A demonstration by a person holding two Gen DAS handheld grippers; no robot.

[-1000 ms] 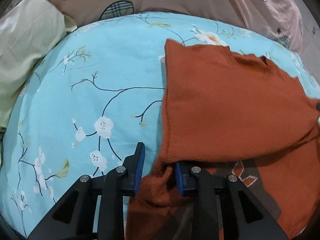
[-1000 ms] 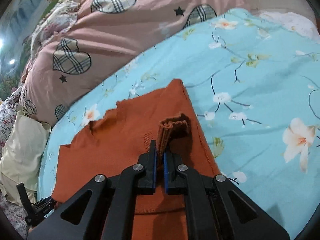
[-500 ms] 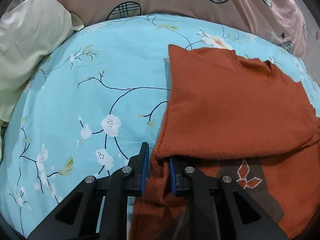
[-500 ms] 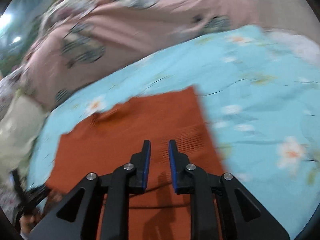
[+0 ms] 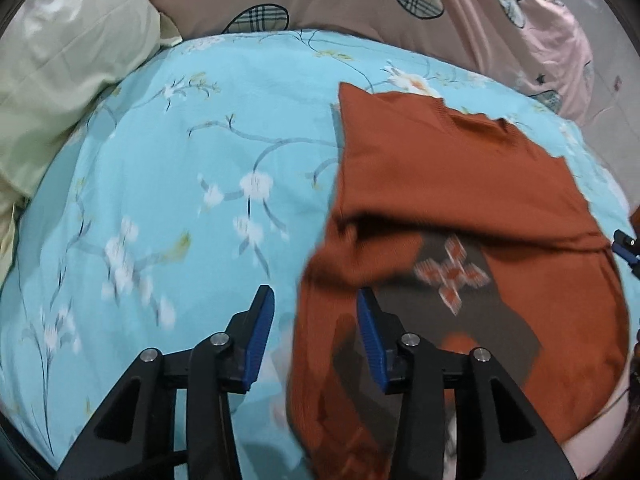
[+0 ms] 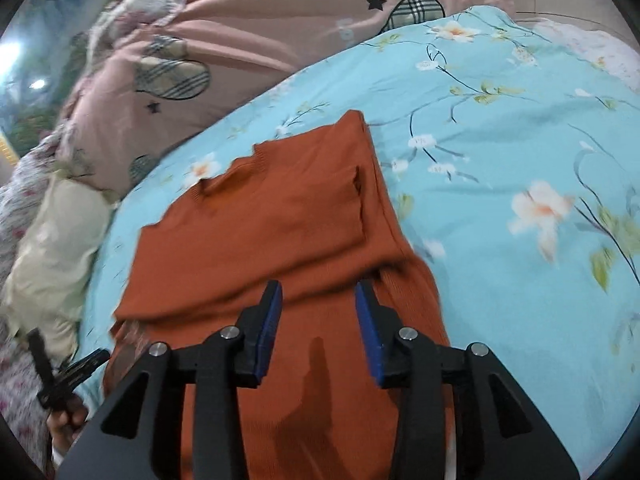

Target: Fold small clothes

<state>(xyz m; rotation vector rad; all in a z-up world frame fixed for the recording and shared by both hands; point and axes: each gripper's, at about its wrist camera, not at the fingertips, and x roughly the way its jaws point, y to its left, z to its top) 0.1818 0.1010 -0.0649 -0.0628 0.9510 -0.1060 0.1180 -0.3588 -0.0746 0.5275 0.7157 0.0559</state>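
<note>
Left wrist view: the left claw stands moderately wide, its jaws having just been opening, and it holds nothing. The sweater, rust-orange, lies on the bed with its blue flowered cover; its left edge runs up between the blue pads, loose, with neither pad pressing on it. The top of the sweater is folded down over itself, and below that fold a dark panel with a diamond motif shows. A pale green pillow sits at the far left of the sweater, a pink quilt beyond it. At the sweater's right edge a bit of the right claw peeks in; its state cannot be told from here.

Right wrist view: the right claw is likewise moderately wide, its jaws just having been opening, gripping nothing. It hovers over the sweater, which lies flat on the bed, the folded layer's lower edge crossing just ahead of the pads. Low at the sweater's left, a hand holds the left claw, seen only in part.
</note>
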